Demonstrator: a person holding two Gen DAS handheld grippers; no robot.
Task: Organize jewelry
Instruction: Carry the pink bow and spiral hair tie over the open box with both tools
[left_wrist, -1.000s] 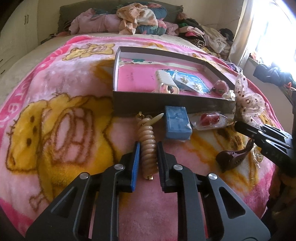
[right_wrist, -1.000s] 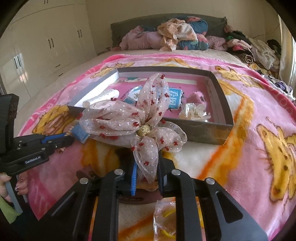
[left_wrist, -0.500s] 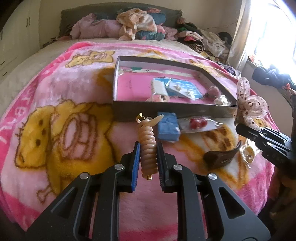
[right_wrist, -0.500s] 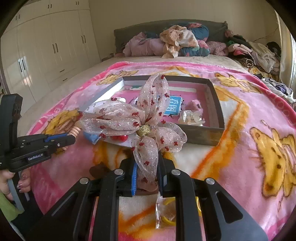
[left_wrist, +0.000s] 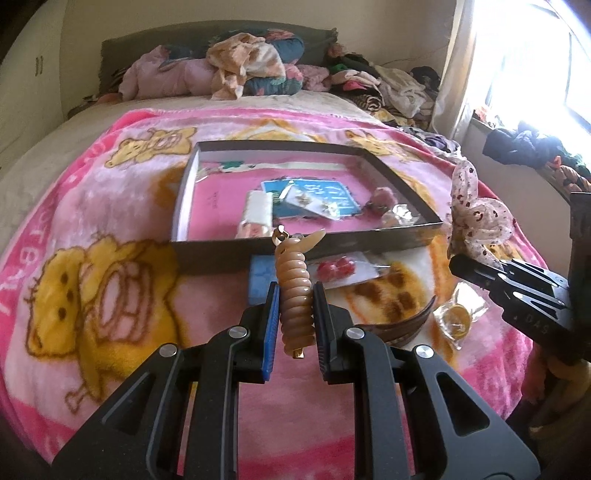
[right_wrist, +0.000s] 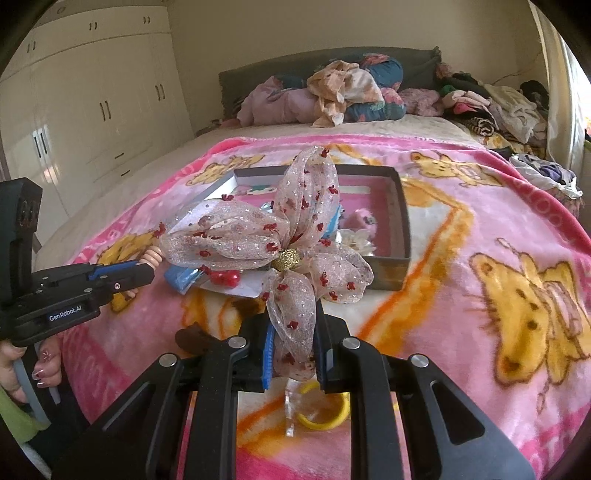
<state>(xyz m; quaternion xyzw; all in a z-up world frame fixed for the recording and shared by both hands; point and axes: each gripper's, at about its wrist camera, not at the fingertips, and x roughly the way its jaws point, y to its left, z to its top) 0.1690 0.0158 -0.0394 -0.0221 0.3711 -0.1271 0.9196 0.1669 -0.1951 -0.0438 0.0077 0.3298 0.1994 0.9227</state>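
L gripper clamped on tan spiral clip, held above blanket just in front of tray. R gripper clamped on sheer bow w/ red dots, gold centre; bow up off blanket, near side of tray. Blue box, red-bead packet, brown clip, yellow-ring bag lie on blanket outside tray. Card, small items inside tray.

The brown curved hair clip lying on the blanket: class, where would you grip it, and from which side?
Grip the brown hair clip across its narrow middle, coming from above. It lies flat on the blanket as a long arc, so jaws set crosswise to the arc should span it.
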